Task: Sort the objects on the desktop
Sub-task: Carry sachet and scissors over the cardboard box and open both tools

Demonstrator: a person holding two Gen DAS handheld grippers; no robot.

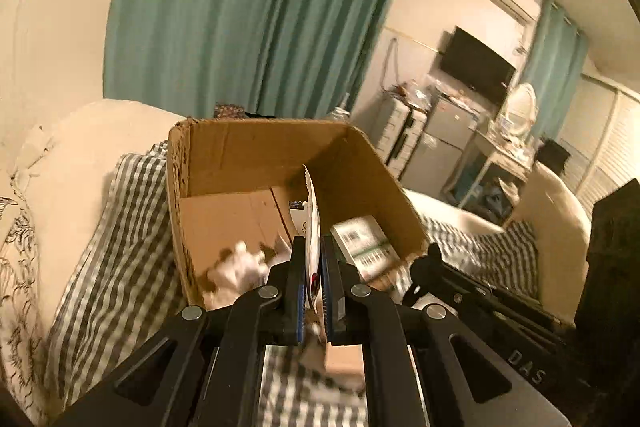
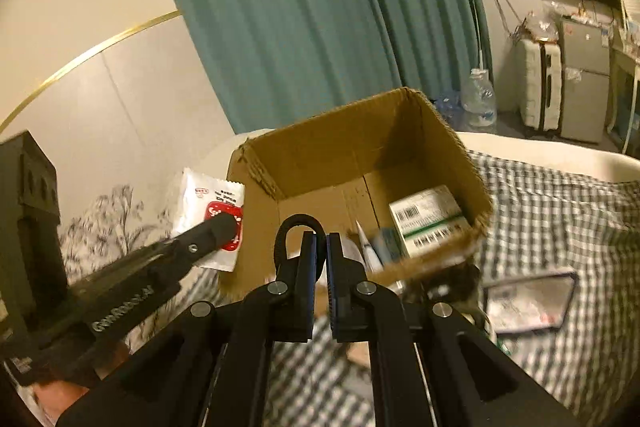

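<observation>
My left gripper (image 1: 313, 241) is shut on a thin white sachet (image 1: 312, 223) with a red label, held edge-on above the near wall of an open cardboard box (image 1: 256, 147). In the right wrist view the same sachet (image 2: 208, 203) hangs just left of the box (image 2: 352, 147), in the left gripper (image 2: 224, 225). My right gripper (image 2: 321, 239) is shut on a black loop-shaped band (image 2: 300, 218) in front of the box. A green-and-white barcoded carton (image 2: 430, 219) and a white tube (image 2: 368, 247) lie inside. Crumpled white paper (image 1: 240, 263) lies in the box's near corner.
The box stands on a checked cloth (image 2: 560, 211) over a cream cushion. A flat mirror-like tray (image 2: 528, 303) lies on the cloth at the right. A water bottle (image 2: 480, 99) and a teal curtain (image 2: 300, 19) are behind the box. A dark block (image 2: 28, 187) stands at far left.
</observation>
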